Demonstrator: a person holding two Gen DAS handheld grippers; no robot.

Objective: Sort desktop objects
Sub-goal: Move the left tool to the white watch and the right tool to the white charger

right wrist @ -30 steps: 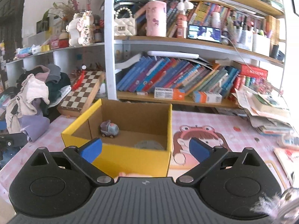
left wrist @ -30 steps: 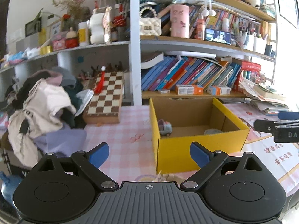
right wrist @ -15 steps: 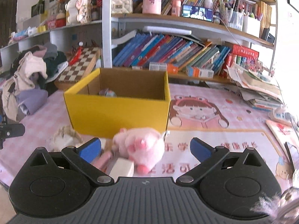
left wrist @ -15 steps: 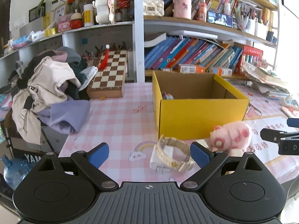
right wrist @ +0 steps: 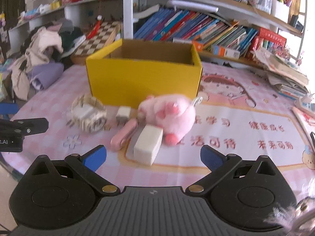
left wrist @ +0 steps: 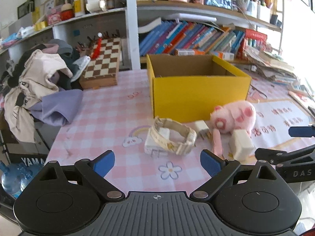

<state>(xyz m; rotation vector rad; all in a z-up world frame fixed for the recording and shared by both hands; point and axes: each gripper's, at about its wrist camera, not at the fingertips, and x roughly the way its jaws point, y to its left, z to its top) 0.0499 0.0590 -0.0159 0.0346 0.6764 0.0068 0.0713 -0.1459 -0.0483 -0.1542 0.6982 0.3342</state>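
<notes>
While both tools hang low over the checked cloth, nothing is held:
Left gripper (left wrist: 157,162): level, pointing toward the box, blue fingers spread wide, empty; the watch lies just ahead between them.
Right gripper (right wrist: 153,156): same pose, fingers wide apart, empty; the white block sits just ahead.
Table (left wrist: 110,118): pink-and-white checked cloth, with a printed cartoon mat on its right side.
Yellow box (left wrist: 198,90): one, open top, brown cardboard inside, standing behind the small items; its contents cannot be seen.
Pink plush (right wrist: 171,116): one, round and fuzzy with darker pink spots, in front of the box's right corner, touching the white block.
Watch (left wrist: 173,137): one, cream band, curled in a loop on a white charger.
White block (right wrist: 148,144): one, boxy, just beside the pink stick.
Pink stick (right wrist: 124,135): one, slim, lying at a slant.
Small plug (right wrist: 123,115): one, white, close to the box front.
</notes>
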